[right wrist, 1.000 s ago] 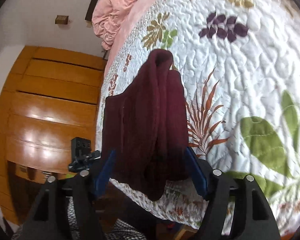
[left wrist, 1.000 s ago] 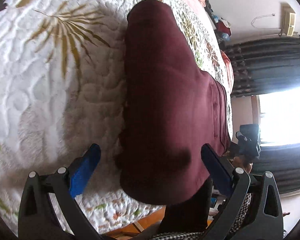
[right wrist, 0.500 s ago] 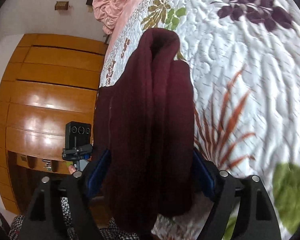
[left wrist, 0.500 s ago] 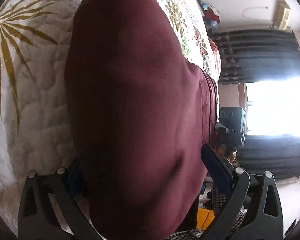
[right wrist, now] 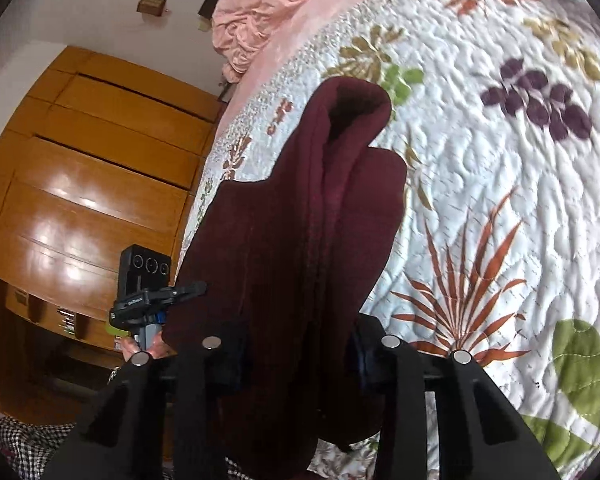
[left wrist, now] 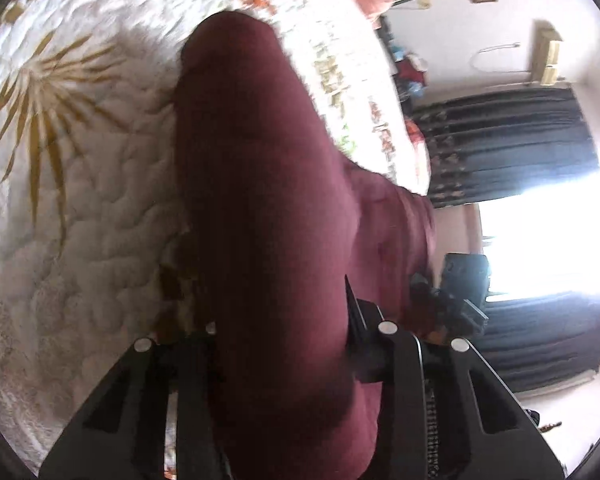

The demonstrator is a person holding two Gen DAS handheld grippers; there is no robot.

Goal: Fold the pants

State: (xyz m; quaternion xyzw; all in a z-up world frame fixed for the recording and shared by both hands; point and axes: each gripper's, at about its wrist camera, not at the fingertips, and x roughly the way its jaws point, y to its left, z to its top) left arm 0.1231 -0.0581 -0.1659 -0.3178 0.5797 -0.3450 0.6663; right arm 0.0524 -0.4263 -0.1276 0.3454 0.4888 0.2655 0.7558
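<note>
While the left wrist view is smeared by motion, its main shapes read clearly: the left gripper fills the bottom of the frame, its jaws have just been closing, and they now pinch a thick fold of the maroon pants between them. The cloth bulges up from the jaws through the middle of the frame to a rounded end near the top centre, covering the pads on both sides. Behind it the white floral quilt spreads over the left half, with a tan palm-leaf print at upper left. At right stand dark curtains beside a glaring window, and the right gripper shows small and dark at the pants' far edge, right of centre. In the right wrist view, the right gripper rises from the bottom edge; its jaws have likewise just been closing and squeeze a bunched stack of pants layers. The fabric runs up the centre of the frame and ends in an open, folded loop just above the middle, lying on the quilt, which covers the right side. A wooden wardrobe fills the left, a pink blanket sits at top centre, and the left gripper appears at lower left against the pants' edge.
</note>
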